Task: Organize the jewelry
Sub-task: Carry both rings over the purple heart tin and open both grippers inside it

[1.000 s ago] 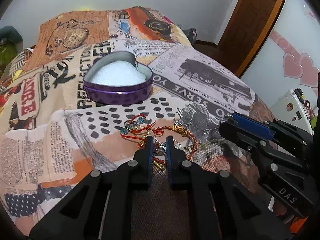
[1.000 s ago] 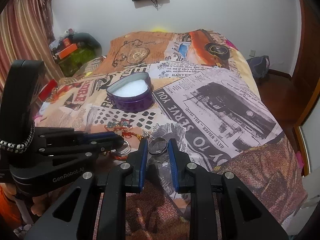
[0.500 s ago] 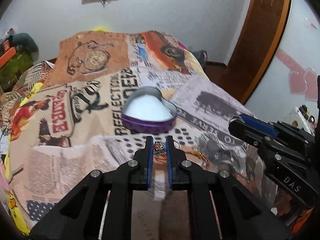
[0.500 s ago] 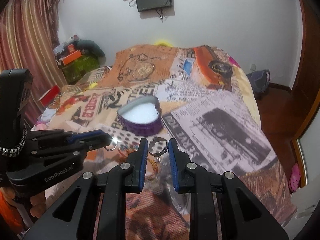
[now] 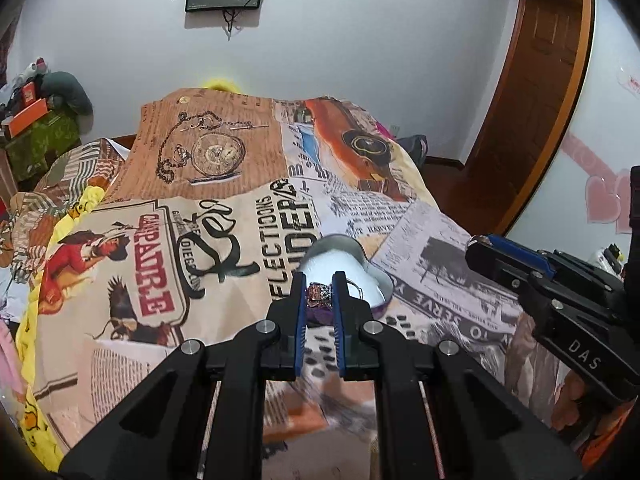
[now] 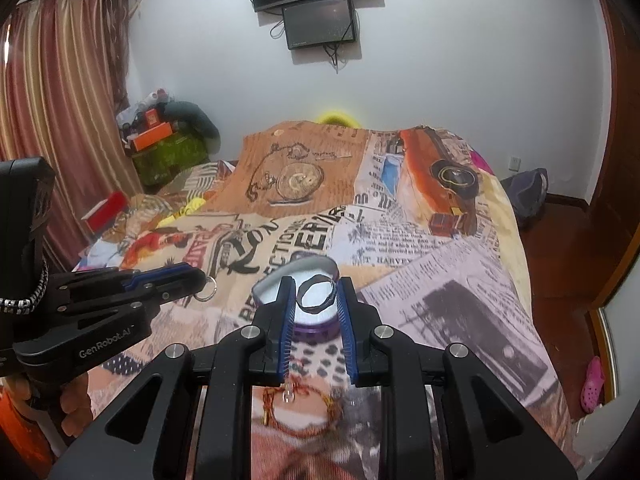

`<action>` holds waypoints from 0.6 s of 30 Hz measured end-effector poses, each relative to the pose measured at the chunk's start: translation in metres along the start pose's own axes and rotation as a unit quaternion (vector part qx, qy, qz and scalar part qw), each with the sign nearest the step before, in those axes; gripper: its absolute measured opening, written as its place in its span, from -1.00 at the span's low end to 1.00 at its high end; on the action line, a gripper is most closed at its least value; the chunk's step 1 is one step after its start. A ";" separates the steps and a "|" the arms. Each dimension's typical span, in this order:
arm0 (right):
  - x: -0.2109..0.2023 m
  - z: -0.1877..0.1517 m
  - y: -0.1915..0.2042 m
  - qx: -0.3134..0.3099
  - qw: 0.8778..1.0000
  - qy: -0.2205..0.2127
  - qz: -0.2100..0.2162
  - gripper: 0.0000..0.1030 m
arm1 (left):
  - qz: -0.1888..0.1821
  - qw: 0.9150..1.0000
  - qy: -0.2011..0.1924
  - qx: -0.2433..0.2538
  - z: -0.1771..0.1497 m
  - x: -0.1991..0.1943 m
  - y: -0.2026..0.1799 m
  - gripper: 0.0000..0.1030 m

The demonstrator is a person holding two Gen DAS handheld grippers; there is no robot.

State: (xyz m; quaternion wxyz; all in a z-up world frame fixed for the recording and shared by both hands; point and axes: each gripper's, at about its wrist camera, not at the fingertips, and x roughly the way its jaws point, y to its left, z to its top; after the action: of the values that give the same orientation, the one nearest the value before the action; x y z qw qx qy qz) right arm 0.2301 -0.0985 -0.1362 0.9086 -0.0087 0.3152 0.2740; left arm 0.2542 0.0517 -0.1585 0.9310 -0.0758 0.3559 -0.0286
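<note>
My left gripper (image 5: 319,294) is shut on a small ring with a dark jewelled top (image 5: 319,294) and holds it in the air in front of the purple heart-shaped tin (image 5: 380,303) with white padding. My right gripper (image 6: 317,295) is shut on a plain silver ring (image 6: 316,295), raised over the same tin (image 6: 316,326). In the right wrist view the left gripper's fingertips (image 6: 196,280) show a ring hanging from them. A red and gold thread bracelet (image 6: 298,410) lies on the bedspread below the right gripper.
The patterned newspaper-print bedspread (image 5: 224,216) covers the bed. A wooden door (image 5: 536,92) stands at the right. A cluttered green stand (image 6: 168,152) and curtains (image 6: 60,120) are at the left. A wall screen (image 6: 318,20) hangs behind the bed.
Both grippers have lifted off the bedspread with their rings and tilted up. The tin and the remaining jewellery now sit lower and farther below them.
</note>
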 end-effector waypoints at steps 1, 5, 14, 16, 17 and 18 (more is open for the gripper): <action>0.002 0.001 0.000 0.001 1.000 0.001 0.002 -0.63 | 0.001 1.000 -0.002 0.002 0.002 0.002 0.001 -0.79; 0.017 0.004 -0.002 0.008 1.000 0.008 0.012 -0.63 | 0.004 1.000 -0.008 0.008 0.007 0.011 0.005 -0.79; 0.051 0.005 0.002 -0.016 0.999 0.031 -0.004 -0.63 | 0.002 1.000 0.009 0.013 0.009 0.045 0.012 -0.79; 0.060 0.004 0.004 -0.026 0.999 0.040 -0.007 -0.63 | 0.000 1.000 0.017 0.013 0.009 0.054 0.014 -0.79; 0.063 0.003 0.004 -0.030 0.999 0.044 -0.008 -0.63 | -0.003 1.000 0.021 0.012 0.009 0.058 0.014 -0.79; 0.068 0.003 0.005 -0.033 0.998 0.049 -0.007 -0.63 | -0.007 1.000 0.028 0.010 0.009 0.064 0.016 -0.79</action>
State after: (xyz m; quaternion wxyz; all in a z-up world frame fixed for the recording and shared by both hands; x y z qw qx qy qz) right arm 0.2735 -0.0606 -0.1719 0.8929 -0.0545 0.3501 0.2777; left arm 0.3078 0.0614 -0.1965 0.9211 -0.0683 0.3812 -0.0409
